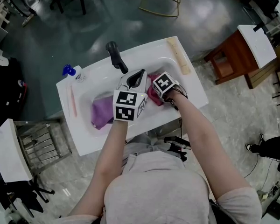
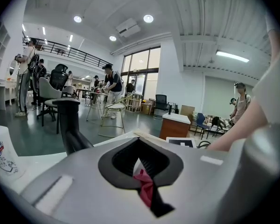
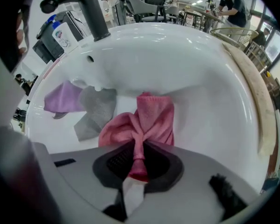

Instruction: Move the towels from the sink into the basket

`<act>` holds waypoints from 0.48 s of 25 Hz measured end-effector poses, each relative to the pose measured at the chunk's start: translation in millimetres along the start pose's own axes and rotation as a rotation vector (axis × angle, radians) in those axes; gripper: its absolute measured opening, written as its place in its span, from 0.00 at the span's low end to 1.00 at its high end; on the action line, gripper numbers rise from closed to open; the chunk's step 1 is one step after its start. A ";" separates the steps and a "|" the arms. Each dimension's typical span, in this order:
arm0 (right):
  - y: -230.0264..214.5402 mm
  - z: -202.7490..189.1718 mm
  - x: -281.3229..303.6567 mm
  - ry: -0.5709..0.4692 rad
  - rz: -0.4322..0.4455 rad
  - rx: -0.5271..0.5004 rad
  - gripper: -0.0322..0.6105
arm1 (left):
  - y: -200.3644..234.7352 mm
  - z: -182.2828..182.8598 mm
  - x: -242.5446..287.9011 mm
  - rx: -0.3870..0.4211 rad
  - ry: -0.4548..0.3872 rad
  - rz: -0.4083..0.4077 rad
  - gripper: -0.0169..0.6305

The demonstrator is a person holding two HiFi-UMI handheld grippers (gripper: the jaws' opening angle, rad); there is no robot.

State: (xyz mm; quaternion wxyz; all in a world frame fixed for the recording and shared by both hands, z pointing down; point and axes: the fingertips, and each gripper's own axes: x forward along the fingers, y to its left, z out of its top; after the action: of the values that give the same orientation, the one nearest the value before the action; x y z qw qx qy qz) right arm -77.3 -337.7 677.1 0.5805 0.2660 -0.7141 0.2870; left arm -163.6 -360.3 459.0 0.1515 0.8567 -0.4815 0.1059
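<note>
Nearest, the right gripper (image 3: 138, 168) points steeply down into the sink (image 3: 210, 92), with its jaws almost together on a thin gathered ridge of the pink towel (image 3: 151, 120). The rest of that towel lies spread on the basin floor, right of centre. The bite is small (only a pinched pleat, by the look of it), so on a lift the cloth could slide out and drop back, or trail a corner over the near rim.

The left gripper (image 2: 143, 172), held nearly level above the near edge, has its jaws closed on a scrap of red cloth (image 2: 147, 190). I cannot tell whether the scrap belongs to the same towel — if it does, the two hands pulling apart could tug the pleat free.

Farther in and to the left, the grey towel (image 3: 97, 108) and the purple towel (image 3: 61, 97) touch each other. The pink towel's left edge lies close to the grey one, which might drag along with it.

At the far rim the tap (image 3: 94, 13) could snag a high swing. The basket shows in no view.
</note>
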 end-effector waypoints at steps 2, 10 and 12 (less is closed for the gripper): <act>-1.4 0.9 -4.6 -0.018 -0.004 -0.004 0.14 | -1.1 -0.7 -0.9 0.001 0.001 0.001 0.04; 3.2 5.1 -28.3 -0.091 0.003 -0.011 0.14 | -3.2 -2.1 -10.4 -0.012 0.001 0.022 0.04; 3.9 4.5 -33.0 -0.104 -0.001 -0.014 0.14 | -4.2 -1.4 -12.9 -0.014 -0.004 0.027 0.04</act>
State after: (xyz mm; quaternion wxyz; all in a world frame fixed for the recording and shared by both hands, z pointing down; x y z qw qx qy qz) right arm -77.0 -336.7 643.5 0.5445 0.2772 -0.7451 0.2674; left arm -166.7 -347.4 455.5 0.1551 0.8492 -0.4942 0.1032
